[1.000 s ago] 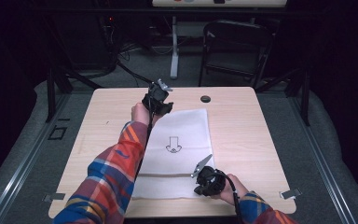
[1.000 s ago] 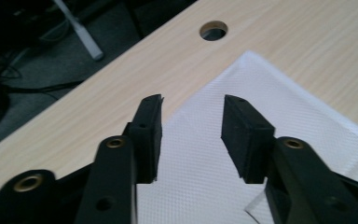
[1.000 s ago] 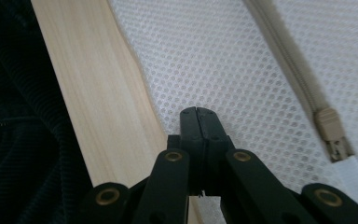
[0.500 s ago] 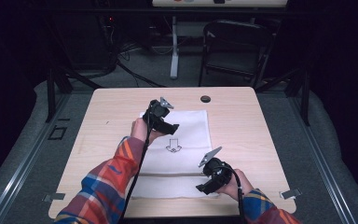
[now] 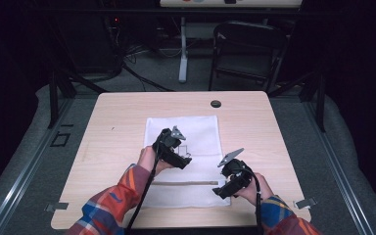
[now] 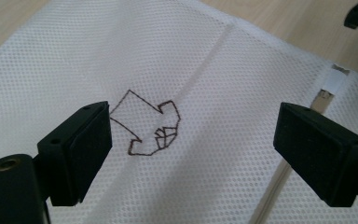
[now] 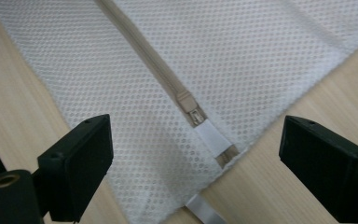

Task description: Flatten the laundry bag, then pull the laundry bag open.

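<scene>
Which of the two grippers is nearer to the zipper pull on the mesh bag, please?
The right. The right gripper hovers open directly over the zipper pull at the mesh bag's near right corner; the left gripper hangs open over the embroidered arrow, mid-bag.

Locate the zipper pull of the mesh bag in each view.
High view: too small to make out; the zipper crosses the bag's near part.
Left gripper view: the pull sits at the right edge.
Right gripper view: the pull lies centre, between the jaws.
Shared landmark: the zipper line.
</scene>
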Motion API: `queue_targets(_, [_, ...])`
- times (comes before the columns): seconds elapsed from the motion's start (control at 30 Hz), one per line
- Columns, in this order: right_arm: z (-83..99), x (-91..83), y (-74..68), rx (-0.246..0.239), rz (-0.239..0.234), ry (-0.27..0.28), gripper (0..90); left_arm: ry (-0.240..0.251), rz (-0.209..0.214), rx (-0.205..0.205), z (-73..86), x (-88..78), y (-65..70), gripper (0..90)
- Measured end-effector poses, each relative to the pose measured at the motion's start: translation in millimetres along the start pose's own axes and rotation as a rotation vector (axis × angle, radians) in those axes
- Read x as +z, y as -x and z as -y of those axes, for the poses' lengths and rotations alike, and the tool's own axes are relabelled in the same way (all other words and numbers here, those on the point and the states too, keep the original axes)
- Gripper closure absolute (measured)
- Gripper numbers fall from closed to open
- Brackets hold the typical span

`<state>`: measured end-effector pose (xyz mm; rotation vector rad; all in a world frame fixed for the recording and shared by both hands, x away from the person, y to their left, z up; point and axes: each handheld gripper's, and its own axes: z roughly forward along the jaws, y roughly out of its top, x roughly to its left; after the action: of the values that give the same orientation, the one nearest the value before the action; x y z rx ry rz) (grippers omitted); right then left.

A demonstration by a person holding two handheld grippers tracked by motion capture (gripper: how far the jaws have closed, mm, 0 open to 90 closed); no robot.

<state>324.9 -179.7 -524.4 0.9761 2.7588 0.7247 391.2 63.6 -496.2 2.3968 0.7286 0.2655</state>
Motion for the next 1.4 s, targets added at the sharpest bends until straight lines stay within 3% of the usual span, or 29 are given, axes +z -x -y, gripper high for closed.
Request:
queue_targets(0.27, [5.1, -5.3, 5.2, 0.025, 0.044, 0.021, 13.3, -0.022, 0.037, 0.043, 5.8, 6.4, 17.7, 11.4])
queue_targets(0.87, [5.5, -3.6, 12.5, 0.056, 0.061, 0.007, 16.8, -0.021, 0.103, 0.097, 6.4, 22.5, 40.4, 13.1])
queue_targets(0.97, [5.8, -1.6, 12.9, 0.062, 0.07, 0.01, 21.6, -0.022, 0.126, 0.099, 6.9, 26.3, 42.4, 15.3])
queue_targets(1.0, [6.4, -1.8, 14.0, 0.067, 0.074, 0.01, 30.8, -0.019, 0.13, 0.106, 6.9, 29.1, 45.4, 16.5])
queue_targets(1.07, [6.7, -1.6, 14.5, 0.069, 0.073, 0.016, 31.6, -0.02, 0.146, 0.109, 6.5, 30.2, 46.8, 17.8])
queue_targets(1.1, [7.7, -2.2, 15.1, 0.07, 0.079, 0.017, 40.2, -0.018, 0.152, 0.112, 6.1, 31.5, 48.3, 19.5])
queue_targets(1.17, [8.3, -1.5, 15.4, 0.079, 0.066, 0.019, 43.1, -0.019, 0.163, 0.118, 5.5, 34.4, 51.4, 20.5])
queue_targets(1.23, [8.8, 0.1, 15.7, 0.064, 0.056, 0.004, 56.0, -0.022, 0.177, 0.13, 4.9, 38.7, 55.6, 23.7])
queue_targets(1.27, [8.8, 0.1, 15.7, 0.064, 0.056, 0.004, 56.0, -0.022, 0.177, 0.13, 4.9, 38.7, 55.6, 26.9])
queue_targets(1.3, [8.4, 0.7, 14.8, 0.054, 0.063, 0.0, 64.9, -0.022, 0.195, 0.135, 4.8, 42.0, 58.5, 29.3])
queue_targets(1.33, [8.4, 0.7, 14.8, 0.054, 0.063, 0.0, 64.9, -0.022, 0.195, 0.135, 4.8, 42.0, 58.5, 32.8])
queue_targets(1.4, [8.1, 3.6, 14.4, 0.051, 0.048, 0.005, 73.1, -0.033, 0.217, 0.152, 4.7, 45.5, 61.5, 36.5])
